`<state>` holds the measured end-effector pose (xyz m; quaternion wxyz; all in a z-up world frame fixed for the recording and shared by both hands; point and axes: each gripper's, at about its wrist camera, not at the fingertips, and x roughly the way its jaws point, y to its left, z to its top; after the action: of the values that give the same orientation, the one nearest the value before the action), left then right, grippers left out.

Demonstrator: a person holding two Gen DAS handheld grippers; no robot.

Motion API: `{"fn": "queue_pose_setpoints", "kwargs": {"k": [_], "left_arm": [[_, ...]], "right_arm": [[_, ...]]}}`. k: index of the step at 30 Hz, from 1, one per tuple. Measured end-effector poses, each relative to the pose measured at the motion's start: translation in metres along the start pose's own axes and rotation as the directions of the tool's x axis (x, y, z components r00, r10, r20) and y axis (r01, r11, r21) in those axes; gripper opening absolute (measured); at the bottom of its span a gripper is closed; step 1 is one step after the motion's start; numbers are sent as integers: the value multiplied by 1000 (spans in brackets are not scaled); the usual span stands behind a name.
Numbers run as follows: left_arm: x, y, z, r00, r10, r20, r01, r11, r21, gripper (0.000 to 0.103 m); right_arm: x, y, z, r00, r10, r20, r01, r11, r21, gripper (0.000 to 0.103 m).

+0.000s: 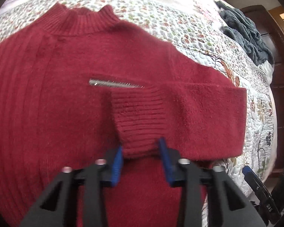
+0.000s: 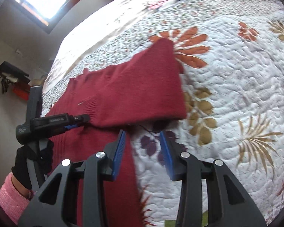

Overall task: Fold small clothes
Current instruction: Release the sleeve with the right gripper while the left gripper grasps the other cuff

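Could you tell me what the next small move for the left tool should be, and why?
Probably close the left tool on the ribbed cuff. Its blue fingers are open on either side of the cuff, and the sleeve is already folded across the red sweater. The right tool is open over the quilt.

The red sweater (image 1: 66,94) is fuzzy knit, ribbed at cuff and collar, with a shiny metal zip (image 1: 115,83). The quilt (image 2: 227,94) is stitched, puckered cotton, matt. Each tool (image 1: 141,158) is matt black plastic with ridged blue pads (image 1: 117,166) and bright metal screws.
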<state>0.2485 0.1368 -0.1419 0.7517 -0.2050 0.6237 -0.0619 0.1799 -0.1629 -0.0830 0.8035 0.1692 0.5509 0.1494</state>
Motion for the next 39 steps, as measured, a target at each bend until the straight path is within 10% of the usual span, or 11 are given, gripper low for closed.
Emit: {"fn": "queue_pose_setpoints", "kwargs": {"k": [9,16,33,39], "left_arm": [[-74,8,-8,973,-76,219,69,997,43,17],[-127,64,-2,949,-8,317,7,1000,6,17],[-99,191,-3,955,206,215,-178,974,-143,30],[-135,194,-13,909,267,320,-221,960,-173,34]], "right_arm": [[-5,-11,6,1000,-15,9,15,999,41,38],[18,5,26,999,42,-28,-40,997,65,52],[108,41,29,980,-64,-188,70,997,24,38],[74,62,37,985,-121,-119,114,991,-67,41]]}}
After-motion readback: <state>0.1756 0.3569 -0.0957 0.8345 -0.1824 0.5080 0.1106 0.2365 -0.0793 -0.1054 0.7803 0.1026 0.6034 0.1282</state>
